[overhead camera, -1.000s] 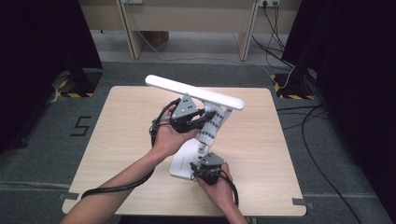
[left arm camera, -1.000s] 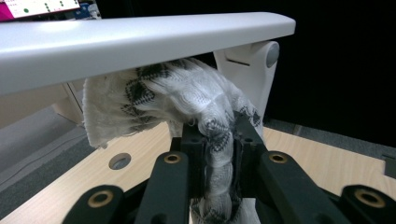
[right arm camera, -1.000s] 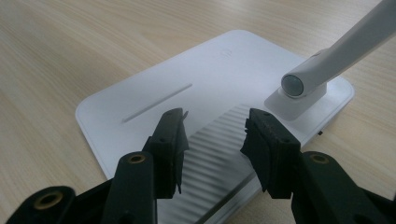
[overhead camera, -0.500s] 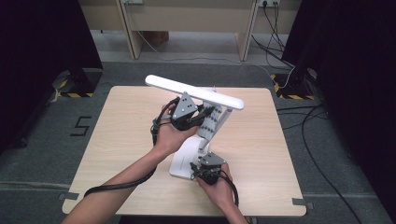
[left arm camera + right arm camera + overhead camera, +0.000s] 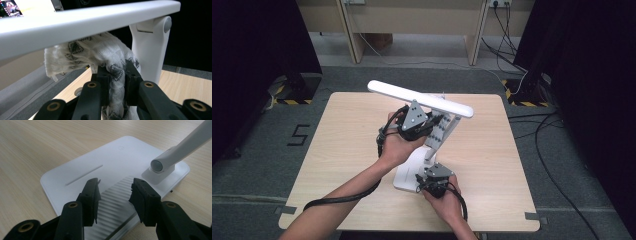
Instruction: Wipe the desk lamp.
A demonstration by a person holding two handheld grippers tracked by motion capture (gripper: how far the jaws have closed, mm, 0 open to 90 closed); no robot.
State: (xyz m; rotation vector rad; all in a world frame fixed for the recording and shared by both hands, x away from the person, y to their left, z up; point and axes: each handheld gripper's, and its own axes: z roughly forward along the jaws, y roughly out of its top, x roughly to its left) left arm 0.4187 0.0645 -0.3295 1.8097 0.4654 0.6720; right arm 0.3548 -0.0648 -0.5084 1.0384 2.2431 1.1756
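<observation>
Left fingers (image 5: 103,82): pressed together on a bunched fold of white patterned cloth (image 5: 100,53), no gap beyond the fabric itself.
Left gripper (image 5: 117,83): clamped on the cloth, raised off the table, just under the lamp's long white bar (image 5: 82,23); in the high view seen (image 5: 424,131) beside the lamp's arm.
Cloth: spread out above the jaws, lying against the underside of the bar; touching or merely close, hard to tell from this angle.
Right fingers (image 5: 91,193): parted, nothing between them.
Right gripper (image 5: 113,197): open, held low over the ribbed part of the lamp's base (image 5: 82,173); pads resting on the base or hovering just above, unclear. In the high view (image 5: 431,177) at the near edge of the base.
Lamp (image 5: 439,135): upright near the middle of the table (image 5: 337,135), flat white base toward the person, jointed arm (image 5: 180,147) rising from a hinge at the base's corner, bar across the top tilted slightly.
Hands: left hand (image 5: 399,145) behind the raised gripper, right hand (image 5: 444,200) near the table's front edge.
Around: grey floor (image 5: 262,150), cables trailing at the right.
</observation>
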